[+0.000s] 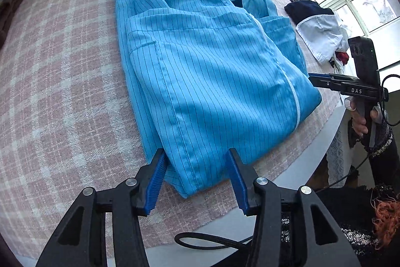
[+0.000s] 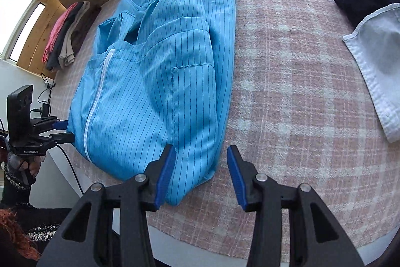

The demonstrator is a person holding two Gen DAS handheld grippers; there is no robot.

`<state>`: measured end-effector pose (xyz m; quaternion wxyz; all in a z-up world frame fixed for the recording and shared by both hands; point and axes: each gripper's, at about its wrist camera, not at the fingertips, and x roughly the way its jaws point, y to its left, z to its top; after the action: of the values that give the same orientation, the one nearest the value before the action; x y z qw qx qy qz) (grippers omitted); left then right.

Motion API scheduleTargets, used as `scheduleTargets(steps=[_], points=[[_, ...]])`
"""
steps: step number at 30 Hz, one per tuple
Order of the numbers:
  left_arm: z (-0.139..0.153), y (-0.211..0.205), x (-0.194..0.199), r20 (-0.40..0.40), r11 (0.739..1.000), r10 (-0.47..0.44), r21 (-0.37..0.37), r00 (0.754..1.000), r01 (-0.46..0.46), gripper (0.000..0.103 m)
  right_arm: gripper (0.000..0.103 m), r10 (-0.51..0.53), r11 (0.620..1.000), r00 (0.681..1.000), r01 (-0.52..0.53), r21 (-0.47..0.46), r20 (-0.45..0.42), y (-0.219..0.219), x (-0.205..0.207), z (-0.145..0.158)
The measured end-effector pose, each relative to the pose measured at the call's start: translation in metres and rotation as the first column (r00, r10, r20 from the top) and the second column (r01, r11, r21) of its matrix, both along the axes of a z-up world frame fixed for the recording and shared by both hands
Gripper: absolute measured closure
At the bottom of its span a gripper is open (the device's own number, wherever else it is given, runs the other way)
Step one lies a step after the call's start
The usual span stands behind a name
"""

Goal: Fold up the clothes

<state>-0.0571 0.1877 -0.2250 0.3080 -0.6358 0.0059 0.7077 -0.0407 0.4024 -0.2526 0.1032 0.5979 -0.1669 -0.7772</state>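
Both grippers, left gripper (image 1: 197, 177) and right gripper (image 2: 200, 174), are standing open, straddling near hem corners of the blue striped garment (image 1: 200, 61) lying on the checked cloth (image 1: 62, 91); pinching both layers evenly should be keeping the fold straight.

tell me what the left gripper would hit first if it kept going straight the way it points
Probably the near hem corner of the blue pinstriped jacket, which lies between the open left gripper fingers; depth is unclear.
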Motion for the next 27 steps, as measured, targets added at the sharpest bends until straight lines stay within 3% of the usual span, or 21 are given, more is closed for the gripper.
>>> scheduleTargets(steps=[1, 2, 5, 8, 10, 11, 12, 14, 16, 18, 21, 24, 27], points=[[-0.002, 0.0, 0.0, 0.007, 1.0, -0.003, 0.015, 1.0, 0.002, 0.082, 0.061, -0.005, 1.0, 1.0, 0.005, -0.017, 0.0, 0.003, 0.002, 0.002], [-0.004, -0.002, -0.001, 0.018, 0.999, 0.002, 0.04, 1.0, -0.003, 0.091, 0.06, -0.005, 0.999, 1.0, 0.004, -0.045, -0.007, 0.006, 0.006, 0.005], [-0.003, -0.013, 0.0, 0.028, 0.997, 0.01, 0.072, 1.0, -0.012, 0.094, 0.049, 0.022, 0.995, 0.999, -0.025, -0.101, -0.036, 0.007, 0.016, 0.012], [-0.004, -0.014, 0.0, 0.029, 0.997, 0.005, 0.083, 1.0, -0.007, 0.096, 0.048, 0.073, 0.994, 0.996, -0.077, -0.081, -0.048, -0.006, 0.019, 0.007], [-0.005, -0.014, 0.0, 0.035, 0.996, 0.005, 0.091, 0.999, -0.008, 0.1, 0.059, 0.103, 0.991, 0.994, -0.106, -0.081, -0.034, -0.015, 0.017, 0.0], [-0.004, -0.013, 0.001, 0.034, 0.996, 0.001, 0.089, 0.999, -0.004, 0.101, 0.082, 0.118, 0.989, 0.993, -0.12, -0.084, -0.023, -0.02, 0.017, -0.003], [-0.002, -0.013, 0.003, 0.028, 0.996, -0.005, 0.086, 1.0, 0.003, 0.101, 0.088, 0.132, 0.987, 0.991, -0.132, -0.093, -0.015, -0.022, 0.017, -0.005], [0.002, -0.018, 0.007, 0.026, 0.996, -0.007, 0.084, 1.0, 0.005, 0.101, 0.089, 0.149, 0.979, 0.989, -0.15, -0.14, -0.018, -0.017, 0.022, 0.003], [0.004, -0.026, 0.008, 0.029, 0.996, 0.006, 0.091, 1.0, -0.008, 0.101, 0.086, 0.134, 0.972, 0.989, -0.144, -0.187, -0.067, -0.003, 0.03, 0.017], [0.0, -0.032, 0.002, 0.049, 0.995, 0.031, 0.093, 0.998, -0.036, 0.101, 0.063, 0.12, 0.966, 0.987, -0.142, -0.217, -0.11, 0.009, 0.037, 0.03], [-0.001, -0.036, -0.005, 0.062, 0.996, 0.058, 0.068, 0.996, -0.062, 0.095, 0.06, 0.14, 0.985, 0.983, -0.151, -0.082, -0.121, 0.018, 0.039, 0.031], [0.028, -0.025, -0.006, -0.021, 1.0, 0.031, 0.002, 0.999, -0.031, 0.095, 0.062, 0.185, 0.983, 0.974, -0.182, 0.035, -0.127, 0.015, 0.041, 0.024], [0.063, 0.017, -0.013, -0.06, 0.998, -0.056, 0.006, 0.997, 0.056, 0.091, 0.08, 0.263, 0.96, 0.958, -0.248, 0.133, -0.116, 0.009, 0.04, 0.013]])
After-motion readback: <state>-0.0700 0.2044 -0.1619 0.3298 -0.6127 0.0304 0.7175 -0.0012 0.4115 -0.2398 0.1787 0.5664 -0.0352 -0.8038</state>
